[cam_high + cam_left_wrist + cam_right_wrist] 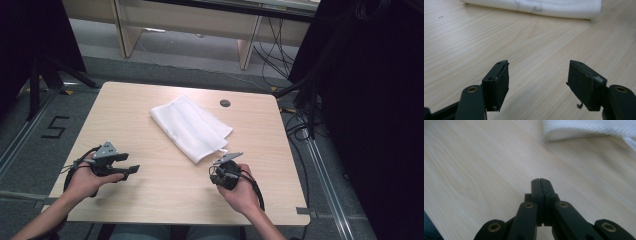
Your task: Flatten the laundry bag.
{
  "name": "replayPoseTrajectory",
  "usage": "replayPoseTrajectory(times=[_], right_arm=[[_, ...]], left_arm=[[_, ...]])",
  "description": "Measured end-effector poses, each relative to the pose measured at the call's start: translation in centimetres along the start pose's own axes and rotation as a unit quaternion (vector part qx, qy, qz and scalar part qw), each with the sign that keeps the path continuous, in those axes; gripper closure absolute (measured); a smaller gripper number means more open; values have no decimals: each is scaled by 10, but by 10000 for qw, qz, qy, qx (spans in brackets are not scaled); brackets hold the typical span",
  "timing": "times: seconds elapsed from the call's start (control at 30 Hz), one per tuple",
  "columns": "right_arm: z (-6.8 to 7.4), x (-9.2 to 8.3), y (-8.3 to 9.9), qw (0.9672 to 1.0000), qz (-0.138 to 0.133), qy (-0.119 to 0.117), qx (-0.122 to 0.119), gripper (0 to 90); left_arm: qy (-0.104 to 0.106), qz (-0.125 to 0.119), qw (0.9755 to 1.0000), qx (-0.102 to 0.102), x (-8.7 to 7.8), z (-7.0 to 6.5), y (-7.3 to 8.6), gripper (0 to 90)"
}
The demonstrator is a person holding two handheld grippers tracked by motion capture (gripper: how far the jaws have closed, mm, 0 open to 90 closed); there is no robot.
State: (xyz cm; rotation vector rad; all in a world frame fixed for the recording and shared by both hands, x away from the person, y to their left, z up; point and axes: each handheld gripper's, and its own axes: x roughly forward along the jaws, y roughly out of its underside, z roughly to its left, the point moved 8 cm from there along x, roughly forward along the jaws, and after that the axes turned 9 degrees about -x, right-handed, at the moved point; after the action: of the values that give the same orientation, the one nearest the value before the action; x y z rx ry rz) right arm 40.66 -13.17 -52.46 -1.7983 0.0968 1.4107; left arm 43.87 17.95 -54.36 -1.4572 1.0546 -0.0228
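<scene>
- Grey floor [75, 107] around, a "5" [54, 127] marked on it; dark curtains at both sides.
- Pale wood-grain tabletop [165, 185], rounded corners, small dark grommet [225, 103] near far edge.
- White mesh-textured cloth [190, 126], folded, lies mid-tabletop.
- Left gripper [537, 85]: fingers wide apart, nothing between.
- Right gripper [540, 181]: fingers pressed together, just short of the cloth.

High cam above table [165, 200] looking fwd/down, both gripper cams low, close over wood, sharing white cloth [190, 127]
</scene>
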Motion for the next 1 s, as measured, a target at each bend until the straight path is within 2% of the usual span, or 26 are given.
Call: replayPoseTrajectory(times=[0.03, 0.07, 0.13, 0.17, 0.2, 0.37, 0.4, 0.67, 0.7, 1.0], right_arm=[[-3, 0, -3, 10000, -40, 28, -1, 900], [-5, -1, -8, 9999, -31, 38, 147, 900], [-8, -1, -10, 9999, -68, 58, 106, 900], [-11, 0, -16, 9998, -94, 79, 160, 900], [-11, 0, -16, 9998, -94, 79, 160, 900], [-20, 2, -32, 9994, -174, 165, 269, 900], [-23, 4, -37, 9994, -182, 185, 225, 900], [-26, 16, -49, 9996, -75, 192, 210, 900], [-27, 17, -51, 9994, -22, 218, 272, 900], [-29, 33, -70, 9993, 11, 209, 321, 894]], left_arm=[[0, -1, 10000, -7, 0, 0, 0, 326], [2, 64, 10000, 57, -1, 1, 1, 326], [13, 36, 10000, -1, 0, 1, 1, 326], [16, 14, 10000, -10, 0, 1, 0, 325], [7, 104, 9999, 86, -1, 2, 1, 325], [11, 8, 10000, 28, 0, 0, 0, 324], [13, 6, 10000, 30, 0, 0, 0, 324], [12, -3, 10000, 28, 0, 0, -1, 324], [14, 3, 10000, 29, 0, 0, 0, 323], [-13, -34, 10000, 21, 1, 0, -1, 323]])
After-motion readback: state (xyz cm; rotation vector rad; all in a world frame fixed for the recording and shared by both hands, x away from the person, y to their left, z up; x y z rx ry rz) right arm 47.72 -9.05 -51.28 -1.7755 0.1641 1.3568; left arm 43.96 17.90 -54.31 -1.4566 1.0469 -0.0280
